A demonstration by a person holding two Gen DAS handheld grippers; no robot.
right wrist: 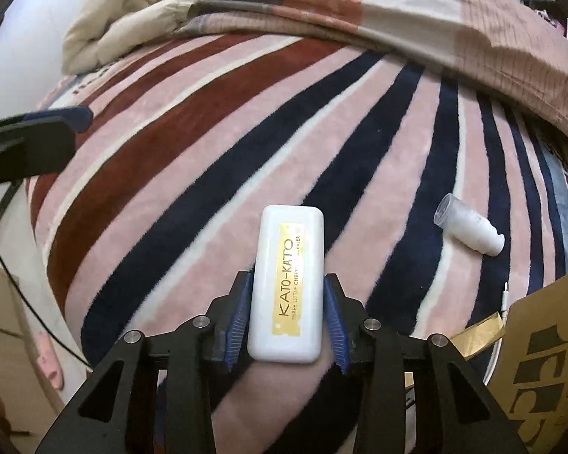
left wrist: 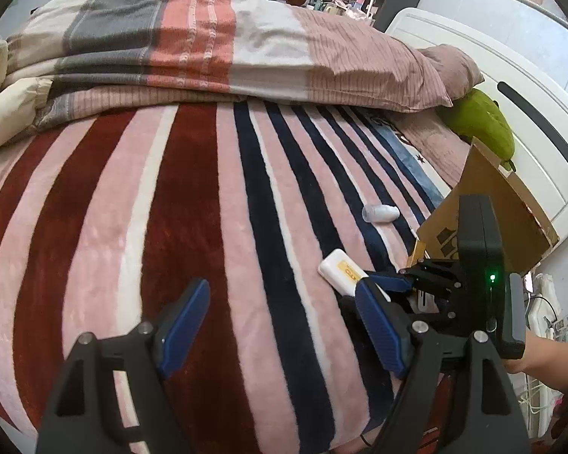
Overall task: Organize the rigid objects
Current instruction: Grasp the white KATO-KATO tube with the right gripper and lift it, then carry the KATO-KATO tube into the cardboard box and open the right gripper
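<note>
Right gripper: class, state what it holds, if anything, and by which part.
The right gripper is clamped on the white Kato-Kato case, its blue pads on the two long sides of the near half. The left gripper stands open, holding nothing.

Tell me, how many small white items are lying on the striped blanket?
2. The white case with a yellow label sits between the right gripper pads. The small white bottle lies on its side farther off, near the cardboard box. Others may be hidden.
</note>
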